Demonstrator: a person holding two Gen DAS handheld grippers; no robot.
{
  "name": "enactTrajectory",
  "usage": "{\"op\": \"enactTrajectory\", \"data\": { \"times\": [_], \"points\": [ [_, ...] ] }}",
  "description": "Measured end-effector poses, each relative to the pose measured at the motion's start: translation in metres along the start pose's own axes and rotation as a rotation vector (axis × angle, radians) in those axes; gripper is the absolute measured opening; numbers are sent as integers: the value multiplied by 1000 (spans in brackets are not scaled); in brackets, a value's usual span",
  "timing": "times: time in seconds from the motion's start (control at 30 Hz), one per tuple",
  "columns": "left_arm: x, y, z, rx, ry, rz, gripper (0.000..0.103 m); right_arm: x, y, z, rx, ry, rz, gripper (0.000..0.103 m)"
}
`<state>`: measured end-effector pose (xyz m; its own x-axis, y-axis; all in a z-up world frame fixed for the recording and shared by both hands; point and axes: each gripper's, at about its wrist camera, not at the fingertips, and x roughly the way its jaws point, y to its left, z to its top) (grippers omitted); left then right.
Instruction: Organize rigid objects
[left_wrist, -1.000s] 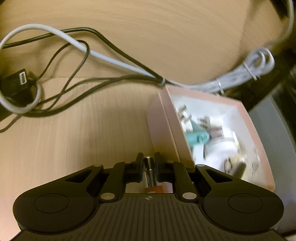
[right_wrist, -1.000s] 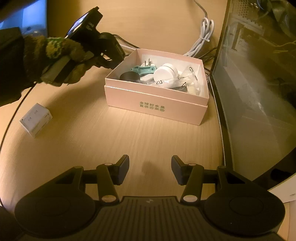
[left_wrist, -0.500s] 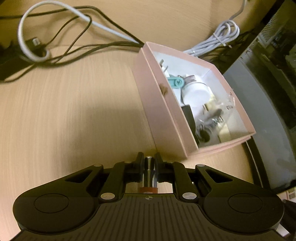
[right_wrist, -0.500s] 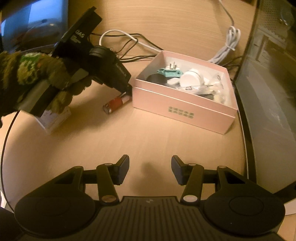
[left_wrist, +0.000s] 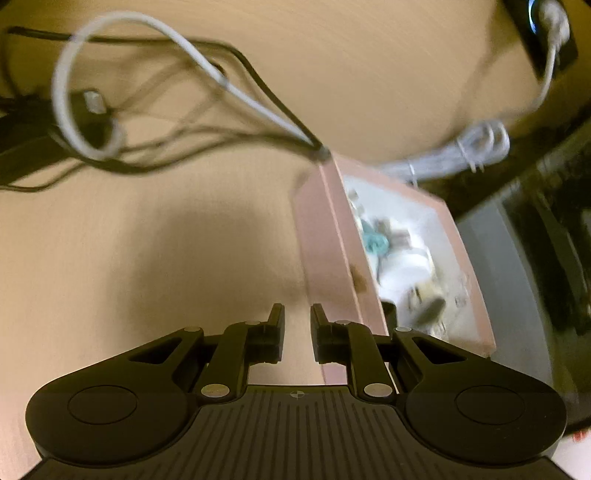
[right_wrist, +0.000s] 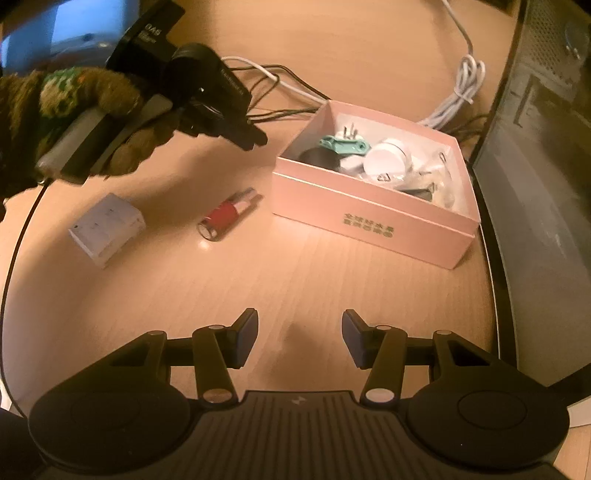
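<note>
Left wrist view: motion blur smears everything; the left gripper (left_wrist: 297, 325) shows a narrow gap, jaws opening, nothing between them; the pink box (left_wrist: 325, 251) sits at two o'clock, its contents a blur of white and teal; its near corner is hidden behind the right finger; tangled cables (left_wrist: 155, 122) lie at eleven o'clock.

Right wrist view: the right gripper (right_wrist: 299, 339) stands moderately wide and empty over the wooden desk (right_wrist: 295, 280); the red and silver cylinder (right_wrist: 229, 214) lies at eleven o'clock, just left of the box, apart from it; a white block (right_wrist: 107, 229) lies at ten o'clock; the box's green print is too small to read; a gloved hand (right_wrist: 85, 122), cut off at the left edge, holds the left tool.
</note>
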<state>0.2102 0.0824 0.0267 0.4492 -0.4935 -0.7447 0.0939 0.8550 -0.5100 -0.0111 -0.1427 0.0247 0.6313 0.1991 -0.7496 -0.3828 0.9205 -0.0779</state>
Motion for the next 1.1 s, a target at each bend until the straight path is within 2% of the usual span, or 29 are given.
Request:
{"op": "enactTrajectory", "data": {
  "times": [0.07, 0.13, 0.2, 0.27, 0.37, 0.47, 0.6, 0.73, 0.77, 0.8, 0.87, 1.0, 1.1],
  "points": [
    [-3, -7, -3, 50, 41, -1, 16, -1, -3, 0, 4, 0, -14, 50],
    [-20, -16, -16, 128, 20, 15, 16, -3, -6, -1, 15, -6, -24, 50],
    [-44, -20, -32, 158, -40, 43, 16, -4, -10, -2, 39, -9, -18, 50],
    [-70, -17, -46, 116, -140, 90, 16, -1, -12, 5, 89, -11, 24, 50],
    [-112, -6, -71, 31, -306, 212, 16, 9, 0, 26, 116, -40, 96, 50],
    [-140, 3, -99, -6, -379, 266, 16, 26, 22, 50, 113, -78, 128, 50],
    [-168, 27, -137, -85, -391, 287, 16, 63, 41, 76, 142, -61, 157, 50],
    [-179, 54, -168, -183, -350, 285, 16, 99, 58, 91, 84, -25, 139, 49],
    [-178, 58, -175, -200, -341, 280, 16, 105, 62, 93, 67, -18, 132, 46],
    [-179, 61, -181, -219, -332, 270, 16, 110, 64, 94, 53, -11, 127, 38],
    [-178, 63, -193, -259, -330, 257, 16, 115, 70, 95, 27, 8, 130, 20],
    [-182, 68, -208, -371, -367, 276, 16, 106, 70, 84, -29, 17, 121, 20],
    [-183, 65, -211, -413, -341, 254, 16, 89, 61, 66, -54, 16, 96, 20]
  ]
}}
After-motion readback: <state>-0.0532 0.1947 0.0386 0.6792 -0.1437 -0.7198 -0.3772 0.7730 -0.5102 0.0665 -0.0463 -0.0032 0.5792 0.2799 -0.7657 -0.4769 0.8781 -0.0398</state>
